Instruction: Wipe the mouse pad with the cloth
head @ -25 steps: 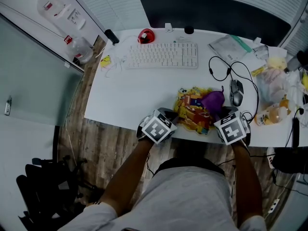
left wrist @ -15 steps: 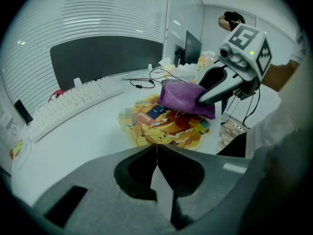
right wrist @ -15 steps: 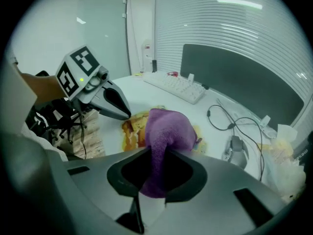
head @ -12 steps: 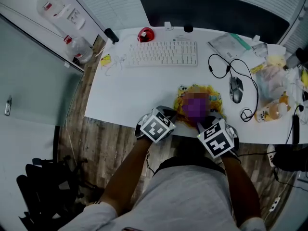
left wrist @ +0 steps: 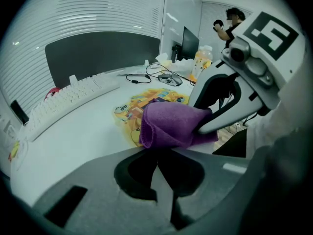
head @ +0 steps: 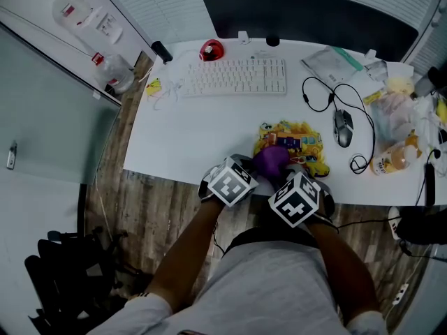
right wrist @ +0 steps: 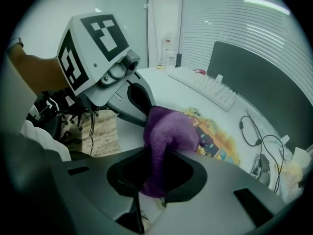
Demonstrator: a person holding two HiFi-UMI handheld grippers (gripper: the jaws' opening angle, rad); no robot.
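Though cluttered rightward, white desk [head: 188, 135] with mouse pad [head: 307, 145], wood-plank floor [head: 147, 215] below.

Both forearms reach forward, close together. Right gripper [head: 284, 174] has its jaws clamped on the purple cloth [head: 271, 160]; left gripper [head: 245, 167], jaws together, sits just left of the cloth.

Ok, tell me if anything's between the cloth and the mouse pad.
Nothing visible. The purple cloth, clamped in the right claw, is over the near edge of the mouse pad; the mouse lies off to its right.
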